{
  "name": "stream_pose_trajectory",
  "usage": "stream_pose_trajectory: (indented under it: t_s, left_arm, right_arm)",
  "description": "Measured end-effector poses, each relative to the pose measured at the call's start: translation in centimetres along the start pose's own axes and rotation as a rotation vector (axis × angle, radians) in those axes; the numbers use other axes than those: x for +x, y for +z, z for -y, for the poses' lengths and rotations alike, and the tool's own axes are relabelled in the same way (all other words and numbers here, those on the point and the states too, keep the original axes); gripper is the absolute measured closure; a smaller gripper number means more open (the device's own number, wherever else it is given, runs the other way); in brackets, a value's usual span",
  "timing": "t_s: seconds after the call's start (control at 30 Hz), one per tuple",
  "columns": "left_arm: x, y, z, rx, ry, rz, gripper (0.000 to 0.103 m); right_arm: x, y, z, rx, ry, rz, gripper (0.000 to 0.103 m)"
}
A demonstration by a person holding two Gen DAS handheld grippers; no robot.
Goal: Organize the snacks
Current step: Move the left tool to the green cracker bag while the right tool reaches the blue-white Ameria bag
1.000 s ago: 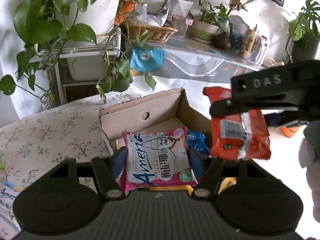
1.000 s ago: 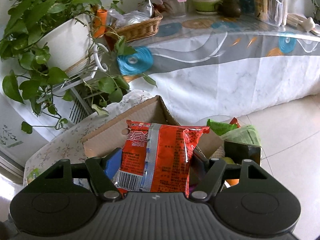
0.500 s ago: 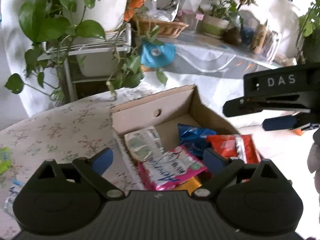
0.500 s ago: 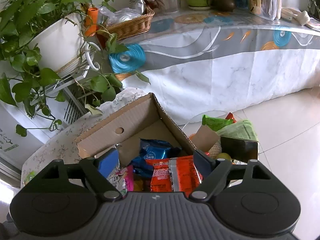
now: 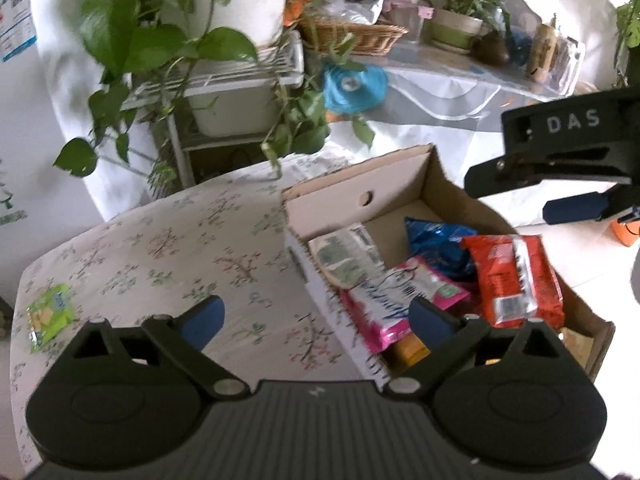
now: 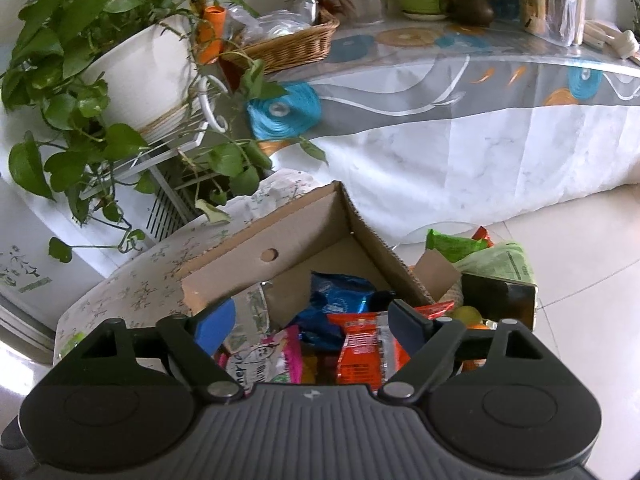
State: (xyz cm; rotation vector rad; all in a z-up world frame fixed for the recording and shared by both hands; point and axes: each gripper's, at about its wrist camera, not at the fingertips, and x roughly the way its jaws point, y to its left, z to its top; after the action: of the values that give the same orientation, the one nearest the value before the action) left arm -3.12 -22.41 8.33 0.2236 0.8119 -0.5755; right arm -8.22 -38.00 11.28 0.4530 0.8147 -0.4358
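Observation:
A cardboard box (image 5: 400, 176) (image 6: 248, 264) stands on the floral table and holds several snack packets. Among them lie a pink packet (image 5: 400, 296) (image 6: 272, 356), a red packet (image 5: 516, 276) (image 6: 360, 352), a blue packet (image 5: 436, 240) (image 6: 340, 296) and a pale green-white one (image 5: 344, 252). My left gripper (image 5: 316, 318) is open wide above the box's near left edge, with nothing between its pads. My right gripper (image 6: 310, 320) hovers over the box with its jaws opening; the packets lie loose below it. The right gripper's blue pad (image 5: 576, 206) shows over the box's right side.
A green packet (image 5: 50, 314) lies on the floral tablecloth (image 5: 160, 248) at the left. Potted plants on a white rack (image 5: 224, 84) stand behind the table. A long draped table (image 6: 460, 140) carries a wicker basket (image 6: 292, 46) and pots. A floor bin with green bags (image 6: 480, 256) sits right of the box.
The left gripper let go of the pink packet and the right gripper let go of the red one; both now lie in the box. The left view has swung leftward over the table.

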Motion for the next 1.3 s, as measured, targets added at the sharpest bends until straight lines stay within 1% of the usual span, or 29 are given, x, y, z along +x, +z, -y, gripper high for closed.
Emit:
stream_pose_trajectory:
  t_s: [0.13,0.5,0.73,0.87,1.17,1.3]
  left_arm:
    - [-0.2,-0.3,-1.2,-0.014,0.022,-0.017,0.004]
    - [-1.7,-0.9,-5.3,-0.035,0.066,-0.037,0.004]
    - [-2.2,-1.5,-9.2,-0.101,0.093,-0.063,0.003]
    - [-2.8,-1.7,-11.7,-0.136,0.126,-0.052,0.003]
    - [-4.0,-2.0,-18.4,-0.273,0.195,-0.025,0.003]
    - [-4.2,-2.4,-21.2,-0.324,0.239,-0.018,0.003]
  right_arm:
    - [0.1,-0.1,-0.8,-0.017,0.010,-0.003,0.011]
    - [0.8,-0.5,-4.2,-0.082,0.051,-0.015,0.011]
    - [1.2,-1.0,-6.5,-0.128,0.075,-0.028,0.010]
    - [1.6,-1.5,-7.9,-0.161,0.086,-0.037,0.010]
    - [2.4,-2.9,-11.6,-0.242,0.124,-0.065,0.010]
    - [2.8,-3.6,-13.4,-0.283,0.148,-0.082,0.010]
